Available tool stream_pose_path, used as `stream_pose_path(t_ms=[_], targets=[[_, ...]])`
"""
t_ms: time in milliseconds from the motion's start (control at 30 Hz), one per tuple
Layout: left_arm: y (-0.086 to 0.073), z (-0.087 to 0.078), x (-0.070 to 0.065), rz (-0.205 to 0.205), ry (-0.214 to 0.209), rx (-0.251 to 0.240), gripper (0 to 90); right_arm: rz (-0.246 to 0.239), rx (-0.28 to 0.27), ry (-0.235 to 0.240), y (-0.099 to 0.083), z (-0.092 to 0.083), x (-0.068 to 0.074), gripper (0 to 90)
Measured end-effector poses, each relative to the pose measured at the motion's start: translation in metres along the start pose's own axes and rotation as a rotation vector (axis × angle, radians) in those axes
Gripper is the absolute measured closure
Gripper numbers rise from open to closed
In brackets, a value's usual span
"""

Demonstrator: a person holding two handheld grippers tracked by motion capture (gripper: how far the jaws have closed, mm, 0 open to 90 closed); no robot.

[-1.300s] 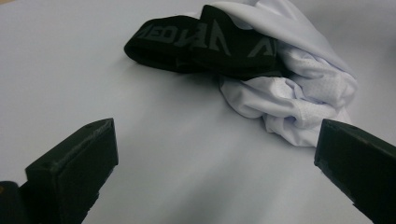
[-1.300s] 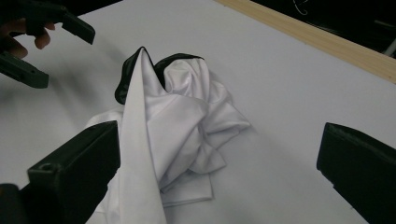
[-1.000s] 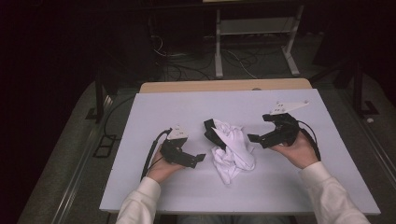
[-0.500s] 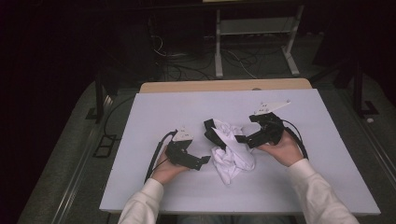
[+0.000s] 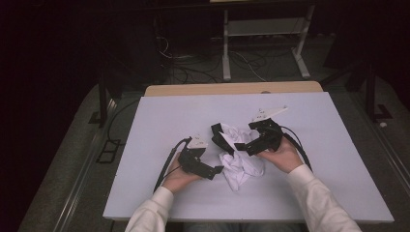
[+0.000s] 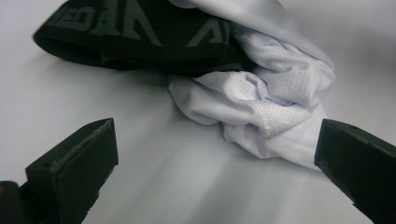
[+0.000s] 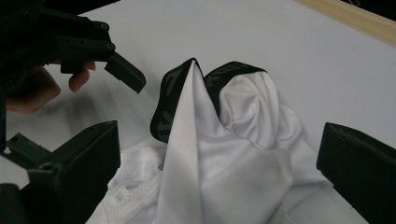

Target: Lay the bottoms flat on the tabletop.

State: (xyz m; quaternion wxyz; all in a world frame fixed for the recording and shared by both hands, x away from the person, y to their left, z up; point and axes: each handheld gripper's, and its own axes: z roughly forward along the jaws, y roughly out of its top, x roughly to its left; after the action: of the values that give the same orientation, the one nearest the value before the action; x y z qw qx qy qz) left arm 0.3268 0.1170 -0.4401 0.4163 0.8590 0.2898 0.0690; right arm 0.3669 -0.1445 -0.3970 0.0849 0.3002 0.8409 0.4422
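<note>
A dark room with cables and a metal stand on the floor lies behind a white table (image 5: 145, 145), whose far edge shows a wooden strip.

On the left of the high view, the left gripper (image 5: 217, 170) lies low on the table, just beside the near-left edge of the garment (image 5: 239, 162). Its own view shows its jaws wide apart with nothing between them, aimed at a fold of white mesh. In the middle, the garment sits crumpled in a heap at the table's centre. On the right, the right gripper (image 5: 240, 146) hangs over the heap's top, jaws also spread wide; its own view looks down on the cloth between the jaws, and I cannot see either jaw touching it.

Judging from this, the work is at its very start: neither gripper has a hold, and the garment is neither spread nor folded. Grasping, opening out and any folding are all left to do.

The garment looks like white underwear: smooth white cloth, a patch of finely perforated mesh (image 6: 275, 93), and a black waistband (image 6: 135, 32) with grey lettering that is twisted and partly buried under the white. It looks soft, thin and limp, so it will likely bunch when pulled.
</note>
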Motion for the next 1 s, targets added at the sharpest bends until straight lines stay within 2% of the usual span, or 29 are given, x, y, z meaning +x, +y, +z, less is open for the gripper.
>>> stream_pose_path(t_ms=[267,400,567,600,733,833,867,967,1000], targets=[[0.001,0.012,-0.007,0.017,-0.027,0.029,0.0,0.003,0.023,0.026,0.0,0.017,0.005,0.0],[0.003,0.02,-0.011,0.017,-0.052,0.057,0.0,0.009,0.029,0.031,0.001,0.024,0.006,0.0],[0.003,0.025,-0.013,0.022,-0.062,0.081,0.0,0.009,0.034,0.028,0.002,0.031,0.006,0.4],[0.003,0.026,-0.013,0.019,-0.062,0.083,0.0,0.008,0.036,0.031,0.003,0.033,0.006,3.9],[0.003,0.029,-0.013,0.014,-0.067,0.089,1.1,0.005,0.043,0.029,0.004,0.037,0.006,6.6],[0.002,0.03,-0.013,0.024,-0.066,0.088,6.9,-0.005,0.05,0.032,0.005,0.04,0.007,13.4],[0.002,0.03,-0.013,0.025,-0.068,0.086,11.3,-0.004,0.051,0.033,0.005,0.041,0.007,14.2],[0.002,0.032,-0.014,0.037,-0.064,0.085,14.5,-0.005,0.062,0.052,0.006,0.044,0.007,19.1],[0.002,0.032,-0.015,0.04,-0.059,0.085,20.7,-0.009,0.064,0.054,0.006,0.046,0.007,26.3]])
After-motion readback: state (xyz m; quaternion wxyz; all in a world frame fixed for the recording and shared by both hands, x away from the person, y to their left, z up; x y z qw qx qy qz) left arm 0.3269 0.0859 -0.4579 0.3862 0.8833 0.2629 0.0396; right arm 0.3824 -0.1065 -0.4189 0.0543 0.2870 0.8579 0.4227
